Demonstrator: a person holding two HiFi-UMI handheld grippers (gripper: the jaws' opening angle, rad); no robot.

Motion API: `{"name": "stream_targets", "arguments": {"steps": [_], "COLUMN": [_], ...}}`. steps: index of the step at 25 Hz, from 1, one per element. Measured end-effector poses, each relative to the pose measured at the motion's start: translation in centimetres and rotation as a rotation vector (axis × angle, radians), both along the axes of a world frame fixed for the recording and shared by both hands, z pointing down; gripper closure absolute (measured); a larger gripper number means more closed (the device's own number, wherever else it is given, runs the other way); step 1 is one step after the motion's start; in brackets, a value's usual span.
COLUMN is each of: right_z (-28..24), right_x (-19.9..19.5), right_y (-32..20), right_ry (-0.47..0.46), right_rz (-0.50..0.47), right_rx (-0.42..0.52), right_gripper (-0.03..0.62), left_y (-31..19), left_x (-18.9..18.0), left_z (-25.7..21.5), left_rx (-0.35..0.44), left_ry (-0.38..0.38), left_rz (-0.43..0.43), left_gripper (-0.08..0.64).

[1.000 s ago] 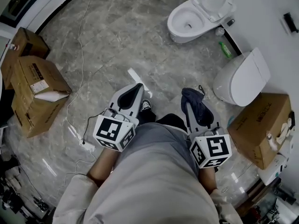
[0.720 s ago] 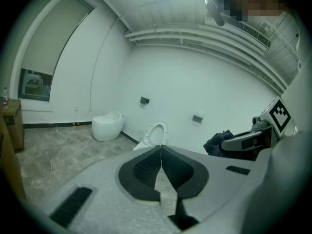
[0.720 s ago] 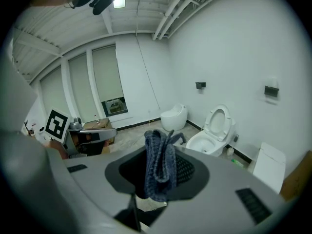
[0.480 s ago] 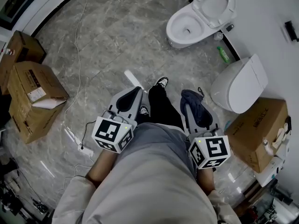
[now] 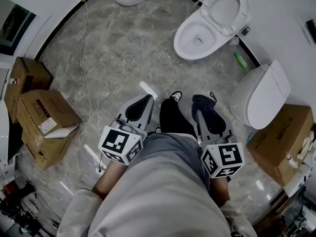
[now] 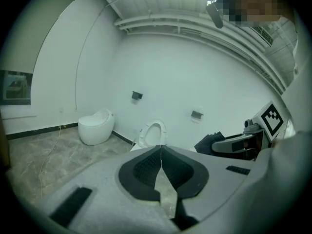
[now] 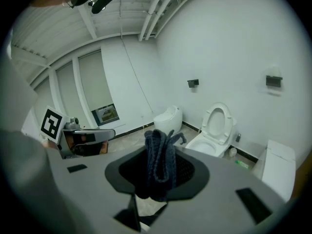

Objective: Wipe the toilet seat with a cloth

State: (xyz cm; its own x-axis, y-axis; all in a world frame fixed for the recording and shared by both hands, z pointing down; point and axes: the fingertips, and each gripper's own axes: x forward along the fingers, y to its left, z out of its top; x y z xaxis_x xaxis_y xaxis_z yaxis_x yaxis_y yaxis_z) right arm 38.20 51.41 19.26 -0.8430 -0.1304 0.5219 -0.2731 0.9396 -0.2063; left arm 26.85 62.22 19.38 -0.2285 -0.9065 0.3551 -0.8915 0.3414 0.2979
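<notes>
**A:** What is the room like?

**B:** A grey marbled floor (image 5: 123, 48) meets white walls, with a white cable (image 5: 86, 58) trailing across it. The toilet (image 5: 202, 31) stands at the floor's far right edge with its lid up, well apart from both grippers. A green bottle (image 5: 240, 60) lies near it by the wall.

**A:** Any boxes?

**B:** Cardboard boxes (image 5: 47, 125) sit at the left edge, one with a flap open. Another box (image 5: 284, 137) sits at the right. I cannot tell what is inside them.

**A:** And the grippers?

**B:** The left gripper (image 6: 161, 147) has its jaws pressed together on nothing. The right gripper (image 7: 157, 147) is clamped on a dark cloth (image 7: 161, 162), which bunches up past the tips.

**A:** What do only the gripper views show?

**B:** The ribbed ceiling (image 6: 195, 28). The head view looks down and shows both marker cubes (image 5: 121, 144) from above.
</notes>
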Motion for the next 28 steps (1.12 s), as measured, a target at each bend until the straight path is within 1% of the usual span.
{"name": "stream_targets", "arguments": {"steps": [3,7,10,15,19,22,26,28], "right_z": [0.5,0.9,1.7,2.2,2.4,2.7,3.3,3.7], "right_x": [-2.0,-4.5,-6.0,-7.8,-9.1,-9.5,-10.0,-10.4], "right_y": [-3.0,-8.9,-13.1,-17.9,-20.9,-23.0,-24.8,-25.9], "right_ry": [0.014,0.022,0.028,0.005,-0.039,-0.039,-0.045,-0.039], "right_rz": [0.025,0.057,0.096,0.14,0.189,0.239,0.296,0.339], "right_rx": [-0.024,-0.055,-0.079,-0.116,-0.171,-0.184,-0.244,-0.256], "right_gripper": [0.499,0.499,0.499,0.499,0.499,0.499,0.499,0.5], "left_y": [-3.8,-9.9,-13.9,-19.1,-22.3,-24.2,-26.4,-27.7], "left_x": [-2.7,-5.8,-7.5,-9.4,-11.2,-11.9,-12.7,-13.4], "left_z": [-0.3,-0.5,-0.2,0.2,0.9,1.0,1.2,1.5], "left_rx": [-0.014,-0.017,-0.031,-0.054,-0.068,-0.077,-0.091,-0.096], "left_ry": [-0.006,0.007,0.02,0.007,0.008,0.012,0.009,0.015], "left_rz": [0.032,0.05,0.068,0.115,0.121,0.136,0.174,0.188], "left_gripper": [0.551,0.551,0.551,0.551,0.551,0.551,0.551,0.551]}}
